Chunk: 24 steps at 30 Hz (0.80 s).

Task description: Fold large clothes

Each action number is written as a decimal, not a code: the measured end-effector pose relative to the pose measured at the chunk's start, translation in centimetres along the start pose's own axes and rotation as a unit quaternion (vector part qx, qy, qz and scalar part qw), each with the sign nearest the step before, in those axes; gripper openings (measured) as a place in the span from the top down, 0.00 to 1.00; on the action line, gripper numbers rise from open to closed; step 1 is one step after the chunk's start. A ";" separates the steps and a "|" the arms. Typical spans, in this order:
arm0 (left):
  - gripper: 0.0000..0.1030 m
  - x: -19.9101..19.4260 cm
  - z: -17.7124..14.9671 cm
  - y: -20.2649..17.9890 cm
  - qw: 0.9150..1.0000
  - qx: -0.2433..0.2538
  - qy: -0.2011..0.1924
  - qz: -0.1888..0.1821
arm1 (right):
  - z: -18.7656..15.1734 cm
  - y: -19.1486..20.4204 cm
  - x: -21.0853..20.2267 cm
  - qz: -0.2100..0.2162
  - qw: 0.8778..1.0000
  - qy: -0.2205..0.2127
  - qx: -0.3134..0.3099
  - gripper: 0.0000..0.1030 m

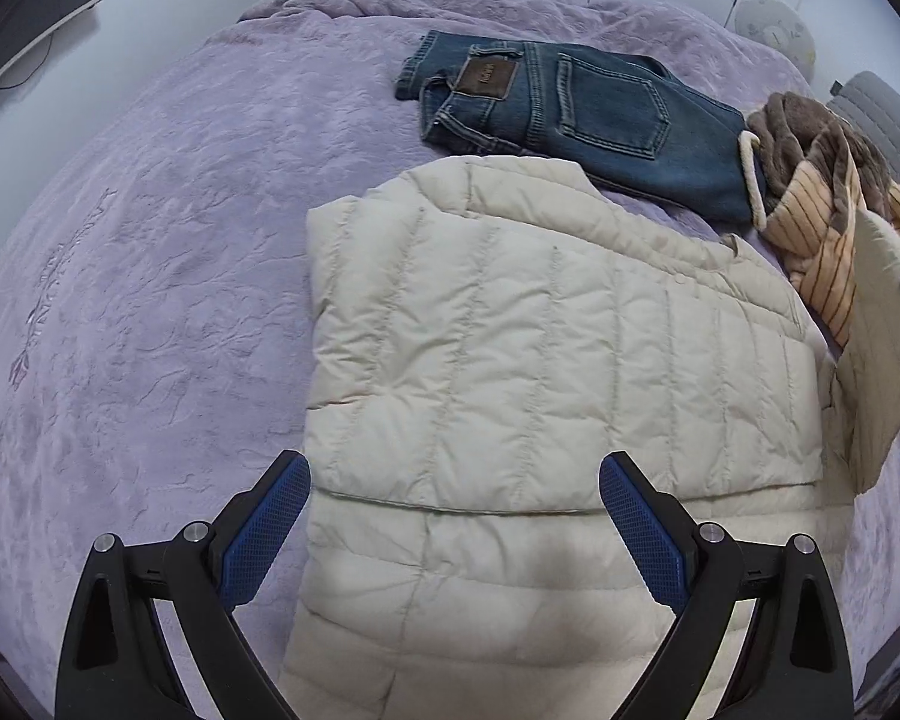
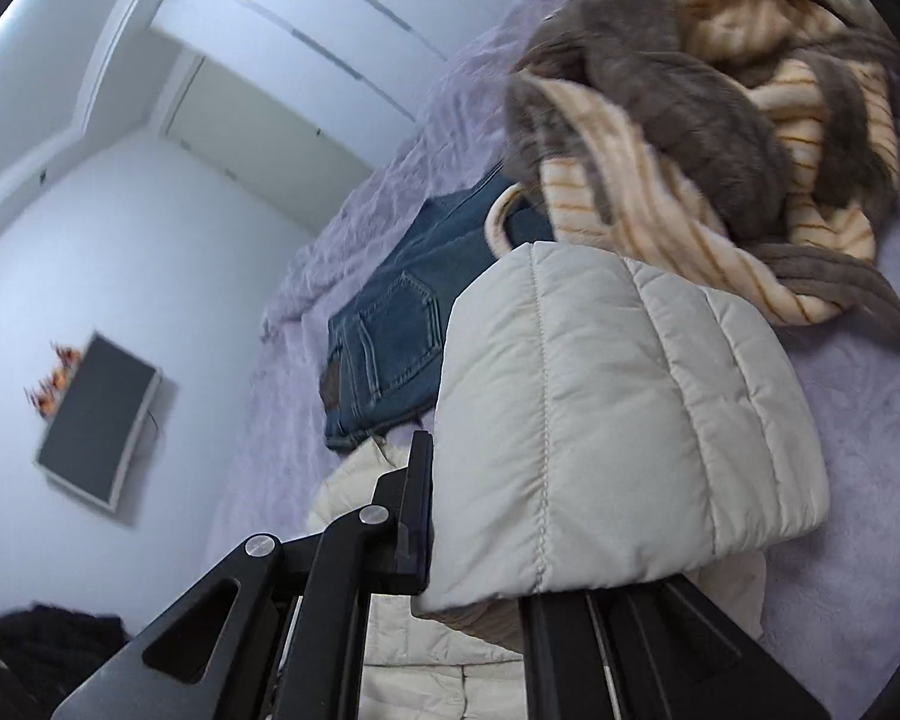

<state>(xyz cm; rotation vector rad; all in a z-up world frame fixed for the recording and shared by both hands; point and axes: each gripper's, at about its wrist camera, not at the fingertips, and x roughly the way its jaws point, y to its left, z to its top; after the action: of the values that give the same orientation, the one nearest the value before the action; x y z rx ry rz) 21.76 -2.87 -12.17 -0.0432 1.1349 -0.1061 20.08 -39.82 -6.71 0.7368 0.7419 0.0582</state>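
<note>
A cream quilted puffer jacket point(image 1: 510, 348) lies flat on the purple bedspread point(image 1: 150, 276), its body folded across. My left gripper point(image 1: 455, 534) hovers open above its near hem, blue pads wide apart, nothing between them. At the right edge of the left wrist view a cream sleeve point(image 1: 888, 360) is lifted off the bed. In the right wrist view my right gripper point(image 2: 444, 516) is shut on that sleeve point(image 2: 618, 408), which drapes over the fingers and hides the tips. The view is tilted, and the jacket's body point(image 2: 426, 660) lies below.
Folded blue jeans point(image 1: 582, 114) lie beyond the jacket. A brown and striped fleece garment point(image 1: 822, 180) is heaped at the right, close to the lifted sleeve. A dark monitor point(image 2: 99, 420) hangs on the white wall. White wardrobe doors stand past the bed.
</note>
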 end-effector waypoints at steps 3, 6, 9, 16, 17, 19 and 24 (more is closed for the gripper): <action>0.05 -0.1 0.0 1.6 1.000 -0.016 -0.002 0.003 | -2.1 4.0 4.3 -0.055 0.994 0.039 -0.092 0.92; 0.05 -0.1 -0.1 2.8 1.000 -0.026 -0.002 0.006 | -5.2 6.7 8.4 -0.099 0.979 0.082 -0.161 0.92; 0.05 -0.1 -0.2 3.9 0.999 -0.034 -0.002 0.007 | -8.6 7.1 11.5 -0.142 0.960 0.122 -0.207 0.92; 0.05 0.1 -0.1 5.0 0.999 -0.044 0.000 0.003 | -10.9 5.7 11.6 -0.189 0.954 0.140 -0.185 0.54; 0.05 0.2 -0.1 5.0 0.999 -0.045 0.000 0.002 | -10.7 5.6 10.9 -0.187 0.958 0.134 -0.174 0.30; 0.05 0.2 -0.1 5.0 0.999 -0.046 0.000 -0.001 | -10.3 5.4 8.9 -0.184 0.966 0.106 -0.144 0.25; 0.05 0.4 0.2 5.1 0.999 -0.044 -0.002 -0.010 | -9.2 1.7 5.4 -0.173 0.984 0.044 0.010 0.29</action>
<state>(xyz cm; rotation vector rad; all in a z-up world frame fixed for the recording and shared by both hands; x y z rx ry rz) 22.44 2.13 -12.90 -0.1329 1.1340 -0.0742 18.67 -31.53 -13.46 0.6175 0.9468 -0.2343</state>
